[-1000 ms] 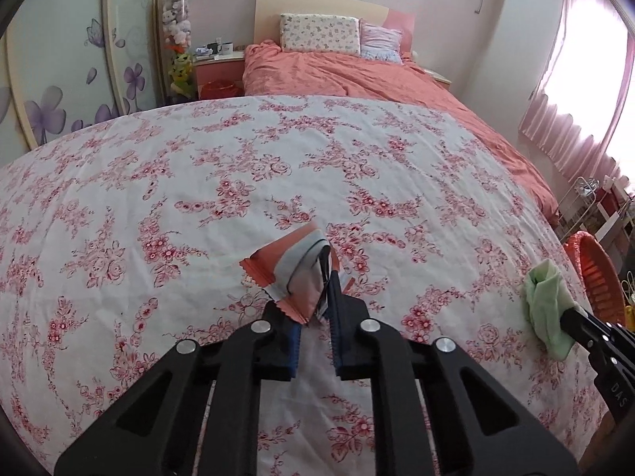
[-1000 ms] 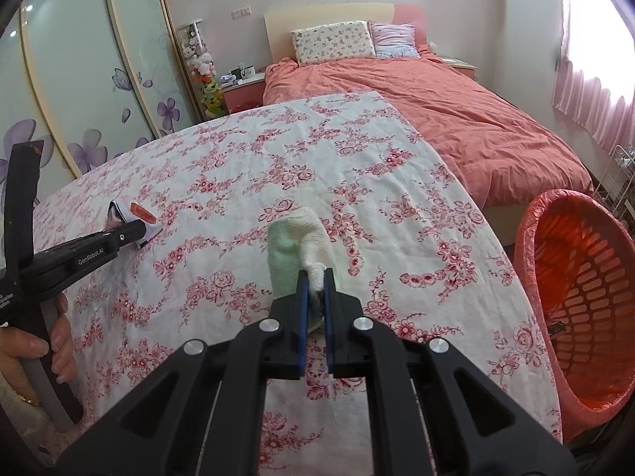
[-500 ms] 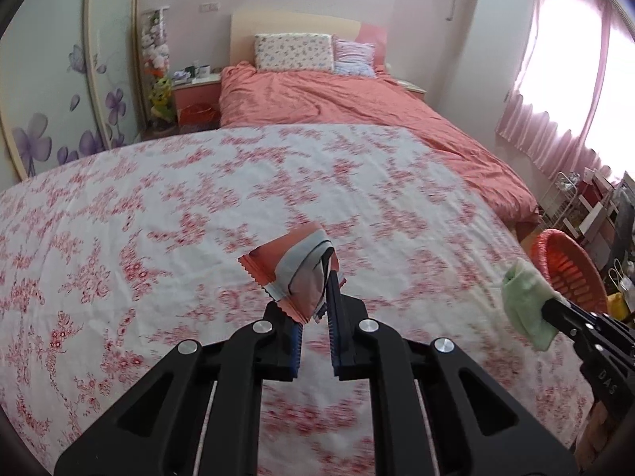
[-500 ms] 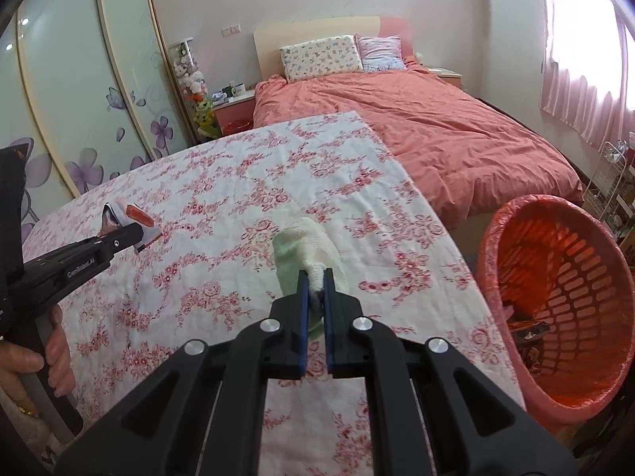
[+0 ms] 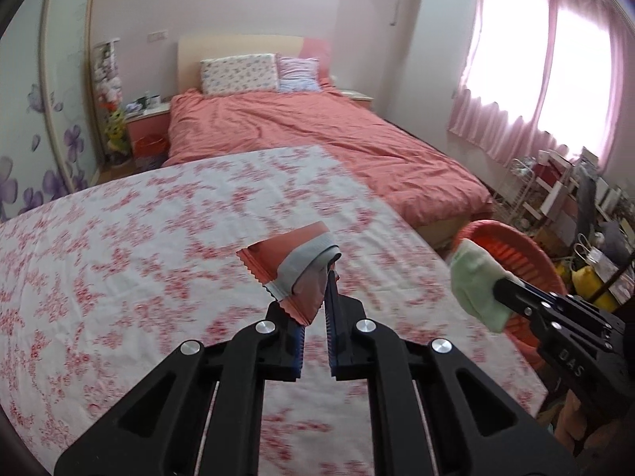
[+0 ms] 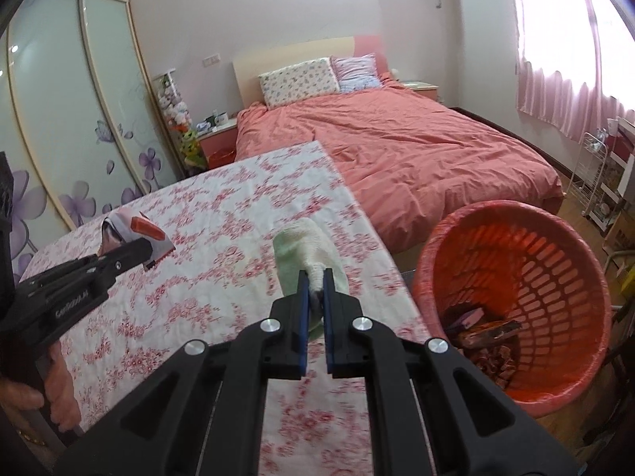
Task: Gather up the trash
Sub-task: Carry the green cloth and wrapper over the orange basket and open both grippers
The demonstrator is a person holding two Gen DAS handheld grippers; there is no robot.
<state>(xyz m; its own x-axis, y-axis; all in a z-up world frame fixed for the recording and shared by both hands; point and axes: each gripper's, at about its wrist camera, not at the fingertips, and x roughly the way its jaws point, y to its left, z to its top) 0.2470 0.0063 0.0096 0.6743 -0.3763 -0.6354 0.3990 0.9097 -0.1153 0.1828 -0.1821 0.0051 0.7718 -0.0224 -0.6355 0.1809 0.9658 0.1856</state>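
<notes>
Left tongs [image 5: 315, 319] raised above the surface, jaws clamped nearly together, right tongs [image 6: 313, 305] level beside them, jaws pinched close, a bare hand [image 6: 47, 396] gripping the left handle

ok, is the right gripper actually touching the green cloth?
Touching. In the right wrist view the right gripper has both blue pads pressed against a pinched fold of the green cloth, which hangs above the flowered tablecloth.
</notes>
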